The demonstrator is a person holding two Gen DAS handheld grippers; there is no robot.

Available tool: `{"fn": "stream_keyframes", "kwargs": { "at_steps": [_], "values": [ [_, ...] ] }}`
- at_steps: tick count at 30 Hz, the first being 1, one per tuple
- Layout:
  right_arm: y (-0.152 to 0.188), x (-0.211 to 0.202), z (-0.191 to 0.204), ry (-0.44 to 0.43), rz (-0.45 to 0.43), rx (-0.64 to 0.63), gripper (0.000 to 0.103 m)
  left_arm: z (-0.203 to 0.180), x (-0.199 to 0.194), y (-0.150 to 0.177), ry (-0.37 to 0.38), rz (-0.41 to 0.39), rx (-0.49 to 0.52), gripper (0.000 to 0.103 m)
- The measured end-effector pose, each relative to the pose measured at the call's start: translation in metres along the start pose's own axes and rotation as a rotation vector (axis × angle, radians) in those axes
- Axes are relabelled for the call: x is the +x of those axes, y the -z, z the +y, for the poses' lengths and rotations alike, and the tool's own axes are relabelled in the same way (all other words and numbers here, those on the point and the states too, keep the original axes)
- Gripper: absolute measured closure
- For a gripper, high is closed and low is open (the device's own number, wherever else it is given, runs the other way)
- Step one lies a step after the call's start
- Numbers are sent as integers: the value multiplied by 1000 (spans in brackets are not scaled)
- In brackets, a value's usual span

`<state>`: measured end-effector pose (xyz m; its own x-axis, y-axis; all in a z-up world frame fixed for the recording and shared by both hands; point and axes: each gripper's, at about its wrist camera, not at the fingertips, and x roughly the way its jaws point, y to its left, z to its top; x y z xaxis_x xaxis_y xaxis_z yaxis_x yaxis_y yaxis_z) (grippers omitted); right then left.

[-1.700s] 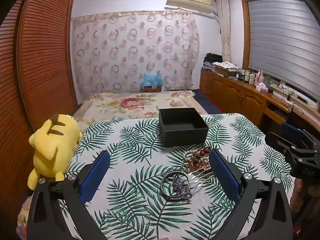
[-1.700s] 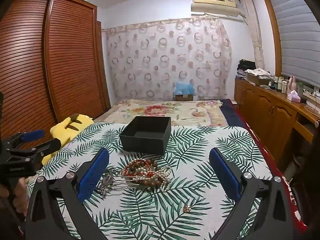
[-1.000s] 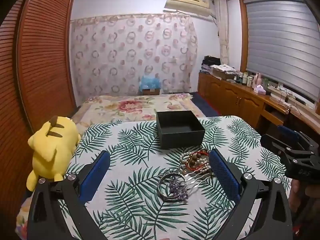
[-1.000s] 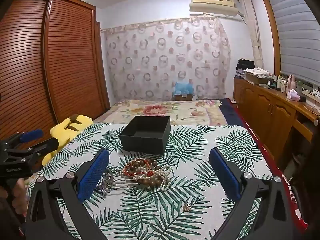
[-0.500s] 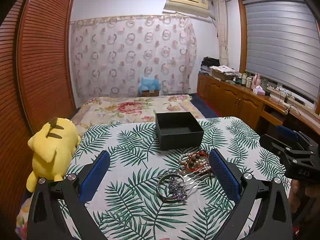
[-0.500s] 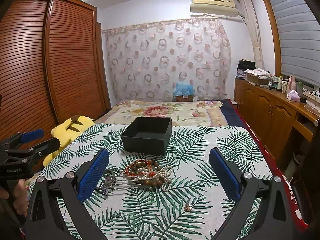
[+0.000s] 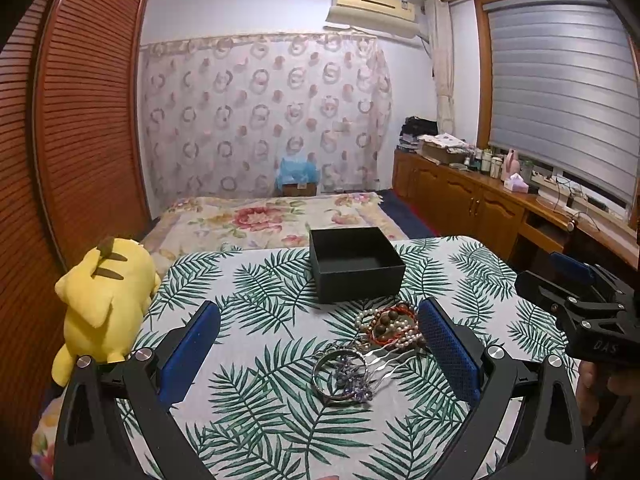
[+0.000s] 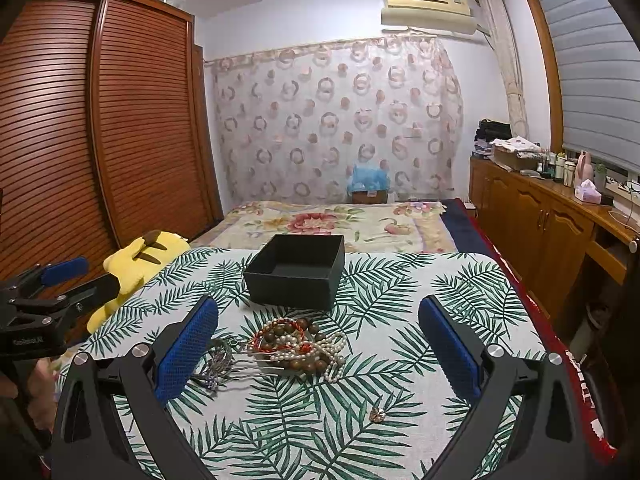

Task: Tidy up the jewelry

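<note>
An open, empty black box (image 7: 356, 264) stands at the far side of a palm-leaf tablecloth (image 7: 256, 304); it also shows in the right wrist view (image 8: 296, 272). In front of it lies a pile of pearl, wooden-bead and red-cord bracelets (image 7: 390, 326) (image 8: 304, 344), a silver bangle with a purple hair ornament (image 7: 344, 376) (image 8: 216, 360), and a small earring (image 8: 376, 413). My left gripper (image 7: 320, 352) is open and empty above the near table, the bangle between its fingers. My right gripper (image 8: 320, 352) is open and empty, the bead pile between its fingers.
A yellow plush toy (image 7: 104, 300) sits at the table's left edge. A bed with a floral cover (image 7: 272, 216) lies beyond the table. A wooden wardrobe (image 8: 100, 140) is on the left and a low wooden cabinet (image 8: 552, 224) along the right wall.
Both grippers have risen and tilted slightly, so the box and jewelry sit a little lower and nearer in view. Nothing on the table has moved.
</note>
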<state>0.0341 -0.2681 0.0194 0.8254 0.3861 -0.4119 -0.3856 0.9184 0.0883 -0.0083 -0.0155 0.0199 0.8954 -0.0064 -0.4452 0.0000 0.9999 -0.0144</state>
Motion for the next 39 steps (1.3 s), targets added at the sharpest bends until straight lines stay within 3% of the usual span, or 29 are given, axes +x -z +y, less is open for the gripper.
{"fn": "stream_keyframes", "kwargs": {
  "at_steps": [39],
  "values": [
    [-3, -1, 6, -2, 4, 2, 2, -9, 5, 9, 7, 23, 2, 7]
  ]
}}
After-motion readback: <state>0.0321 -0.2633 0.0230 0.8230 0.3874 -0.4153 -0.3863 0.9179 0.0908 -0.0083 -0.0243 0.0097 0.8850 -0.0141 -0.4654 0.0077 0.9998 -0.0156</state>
